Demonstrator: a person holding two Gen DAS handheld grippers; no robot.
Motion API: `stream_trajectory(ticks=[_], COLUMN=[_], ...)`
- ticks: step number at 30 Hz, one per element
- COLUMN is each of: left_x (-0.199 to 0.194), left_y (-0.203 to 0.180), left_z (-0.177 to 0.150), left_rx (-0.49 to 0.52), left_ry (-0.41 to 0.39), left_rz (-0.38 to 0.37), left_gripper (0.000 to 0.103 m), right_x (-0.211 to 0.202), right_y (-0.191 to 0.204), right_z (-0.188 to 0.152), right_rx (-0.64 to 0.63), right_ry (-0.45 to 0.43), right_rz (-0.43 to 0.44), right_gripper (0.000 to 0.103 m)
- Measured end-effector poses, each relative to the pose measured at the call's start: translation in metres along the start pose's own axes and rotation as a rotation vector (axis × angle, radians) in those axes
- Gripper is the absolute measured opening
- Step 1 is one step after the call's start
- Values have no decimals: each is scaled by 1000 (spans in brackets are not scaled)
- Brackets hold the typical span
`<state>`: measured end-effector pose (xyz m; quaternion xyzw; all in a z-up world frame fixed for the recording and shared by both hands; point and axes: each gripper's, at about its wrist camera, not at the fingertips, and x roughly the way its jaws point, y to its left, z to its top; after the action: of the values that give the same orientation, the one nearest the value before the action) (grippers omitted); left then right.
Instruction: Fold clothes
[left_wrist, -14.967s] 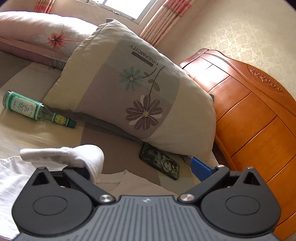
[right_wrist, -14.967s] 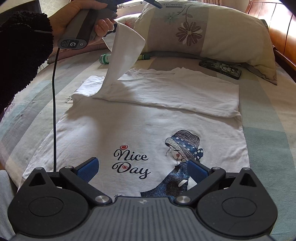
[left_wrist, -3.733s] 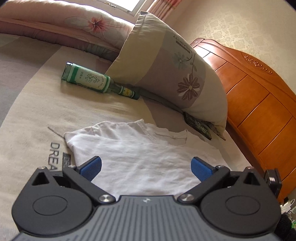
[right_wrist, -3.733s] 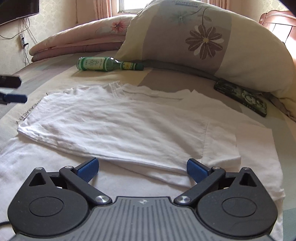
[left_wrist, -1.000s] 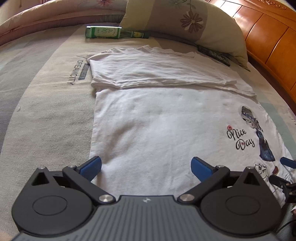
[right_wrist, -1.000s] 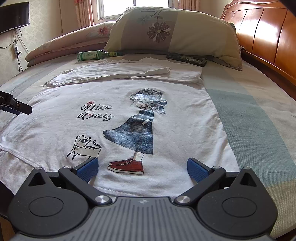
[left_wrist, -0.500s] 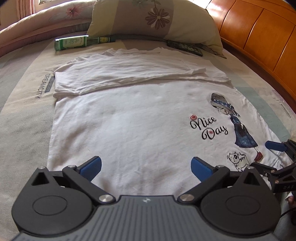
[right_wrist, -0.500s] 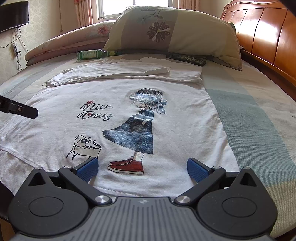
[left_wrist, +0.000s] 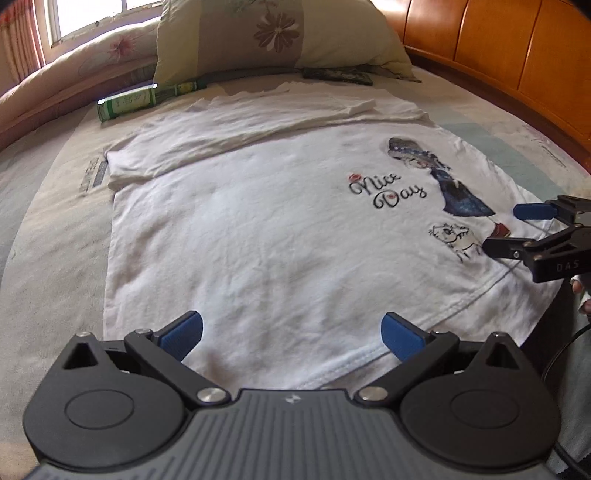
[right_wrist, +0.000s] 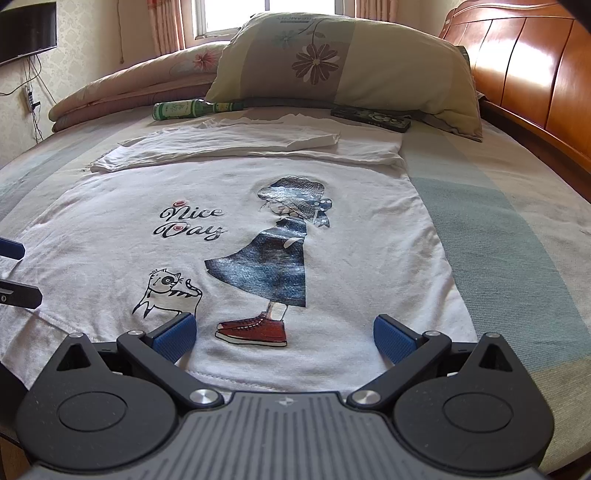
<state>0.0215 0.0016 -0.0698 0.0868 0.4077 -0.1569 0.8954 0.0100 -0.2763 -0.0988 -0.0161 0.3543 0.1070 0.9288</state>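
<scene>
Bottle, phone beside pillow.

Ahead of my claws I see a sunlit window with pink curtains; to their right, a polished wooden headboard; left, patterned wallpaper and a wall-mounted television.

Daylight came from the window behind the pillow, glared on the headboard; fisheye edges bent, corners darkened.
</scene>
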Motion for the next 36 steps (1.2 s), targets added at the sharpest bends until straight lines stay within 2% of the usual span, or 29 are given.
stream_trajectory(ticks=[4,8,10,17,24,29,31,36], left_x=[3,16,14,1,-2,9,7,-4], left_y=[-17,-26,-27,-20,-33,-42,-40,-36], left_z=[7,1,-6,-17,2,-7,-16,-17], left_rx=[64,58,44,33,84,98,86,82], left_ry=[-30,23,23,49,-15,32,24,44], left_rz=[-7,-41,-53,-42,-48,-84,-88,-27], left_gripper=[102,102,102,102,102,102,102,102], right_x=[0,0,0,-1,-1,-2,-2,-8], right_y=[0,0,0,1,2,2,2,1], right_z=[0,0,0,-1,2,3,3,2], right_rx=[0,0,-1,-2,-7,-12,-20,-32], right_ry=[1,3,3,-2,17,30,23,17], right_rz=[0,0,0,-1,-2,-5,-4,23], right_gripper=[103,103,103,103,103,103,103,103])
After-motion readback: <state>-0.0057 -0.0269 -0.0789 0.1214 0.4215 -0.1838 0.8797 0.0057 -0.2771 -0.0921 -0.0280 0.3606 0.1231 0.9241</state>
